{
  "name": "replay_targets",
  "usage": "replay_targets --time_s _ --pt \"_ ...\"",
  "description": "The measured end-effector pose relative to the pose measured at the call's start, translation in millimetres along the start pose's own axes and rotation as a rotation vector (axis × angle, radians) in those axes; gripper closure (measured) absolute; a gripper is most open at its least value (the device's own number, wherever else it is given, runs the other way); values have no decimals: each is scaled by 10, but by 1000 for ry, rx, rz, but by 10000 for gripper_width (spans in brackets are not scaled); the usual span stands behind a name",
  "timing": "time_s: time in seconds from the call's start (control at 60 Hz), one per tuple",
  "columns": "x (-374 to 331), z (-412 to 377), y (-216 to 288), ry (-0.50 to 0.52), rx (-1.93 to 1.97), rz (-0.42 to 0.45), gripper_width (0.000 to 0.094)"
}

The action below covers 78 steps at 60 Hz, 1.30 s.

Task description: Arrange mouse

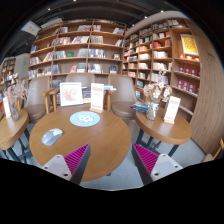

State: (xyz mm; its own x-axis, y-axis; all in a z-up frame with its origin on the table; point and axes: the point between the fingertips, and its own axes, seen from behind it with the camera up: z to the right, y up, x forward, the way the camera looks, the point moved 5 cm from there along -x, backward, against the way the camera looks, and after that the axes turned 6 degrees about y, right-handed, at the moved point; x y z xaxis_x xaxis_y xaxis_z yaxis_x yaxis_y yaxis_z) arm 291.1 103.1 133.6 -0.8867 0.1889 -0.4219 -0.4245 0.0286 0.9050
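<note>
The jaws stood wide open, holding nothing, above a round wooden table (100, 140).
Tall bookshelves (85, 50) filled the walls behind. The gripper (110, 160) hung near the table's edge. A mouse (50, 133) lay on a small mat (52, 137), well left of the fingers.

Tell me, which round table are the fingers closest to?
The big round wooden table straight ahead of the open fingers, the one holding the blue round mat. The smaller table stands off beside it.

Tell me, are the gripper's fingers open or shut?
Open: the hand-held gripper shows a wide gap between its pink pads, with only the round table there.
</note>
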Motion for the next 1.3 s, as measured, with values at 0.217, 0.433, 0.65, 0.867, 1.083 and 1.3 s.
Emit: replay_targets --time_s 0.217,0.433,0.65,0.867,1.083,1.3 --pt "50 -101 -15 18 -2 2 77" --pt "70 -576 -15 89 -21 -5 82" --pt "45 -1268 -113 195 -57 -15 81" --pt "-55 -2071 -271 347 -102 -39 81" --pt "126 -2432 -380 377 -93 -61 84" --pt "546 -2601 -369 373 -69 -85 81"
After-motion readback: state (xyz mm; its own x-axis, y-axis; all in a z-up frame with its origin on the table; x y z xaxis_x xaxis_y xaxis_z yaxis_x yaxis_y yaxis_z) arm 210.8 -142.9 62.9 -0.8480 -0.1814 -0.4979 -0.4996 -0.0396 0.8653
